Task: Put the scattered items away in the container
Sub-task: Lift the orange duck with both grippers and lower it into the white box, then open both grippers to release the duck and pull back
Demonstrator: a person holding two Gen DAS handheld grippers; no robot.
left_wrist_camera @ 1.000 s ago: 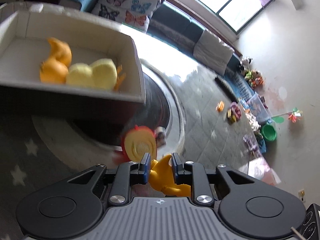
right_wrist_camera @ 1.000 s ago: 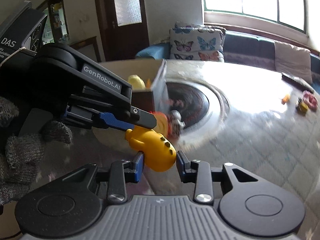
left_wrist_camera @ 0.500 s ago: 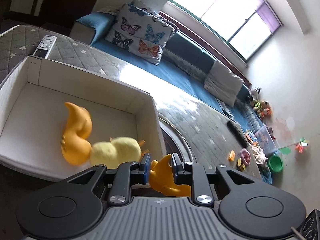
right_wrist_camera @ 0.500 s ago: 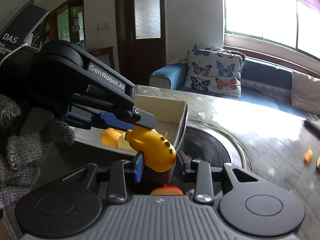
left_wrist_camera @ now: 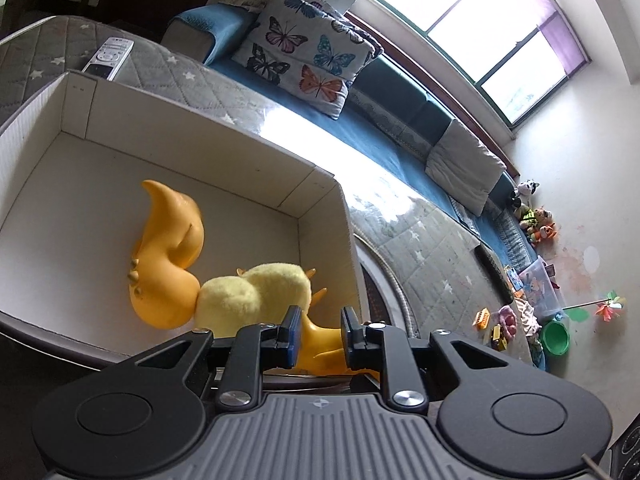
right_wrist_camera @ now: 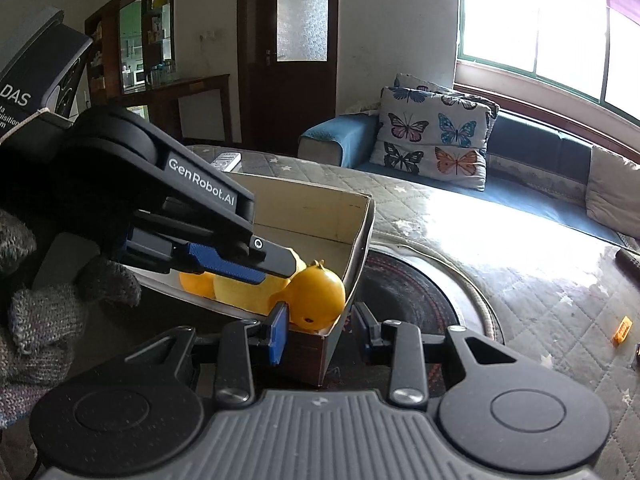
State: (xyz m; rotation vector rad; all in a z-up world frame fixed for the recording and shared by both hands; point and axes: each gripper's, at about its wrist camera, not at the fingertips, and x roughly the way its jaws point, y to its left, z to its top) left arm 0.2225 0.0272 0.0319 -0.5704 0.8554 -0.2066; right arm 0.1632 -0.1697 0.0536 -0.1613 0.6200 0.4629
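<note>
- Container: white open-topped cardboard box [left_wrist_camera: 320, 216], shallow-walled, standing on a grey quilted star-patterned mat [left_wrist_camera: 424, 248]. Thin walls; judged light and liable to shift if knocked.
- Item in hand: glossy orange-yellow moulded plastic toy animal [left_wrist_camera: 320, 346], pinched between the blue-padded fingers of the left gripper [left_wrist_camera: 319, 334], which are drawn narrow on it. It hangs over the box's near right corner, above or just touching the rim; which cannot be told.
- Handling, judged: hollow, light, stiff, smooth and rather slippery; rounded body may roll on release. Best held across a narrow part, as now; low release advised.
- Right gripper [right_wrist_camera: 320, 330]: fingers spread fairly wide with nothing between them, placed just outside the box's corner. The toy's round head [right_wrist_camera: 318, 298] shows beyond them, inside the box wall.
- Already in box: larger glossy orange plastic toy with a curled tail [left_wrist_camera: 168, 256], lying on its side; pale yellow plush chick [left_wrist_camera: 256, 292], soft and compressible, touching it.
- Still out: small bright toys [left_wrist_camera: 496, 320] on the mat, well apart from the box.
- Unrelated: white remote control [left_wrist_camera: 108, 58] behind the box; butterfly-print cushion [left_wrist_camera: 304, 48].
</note>
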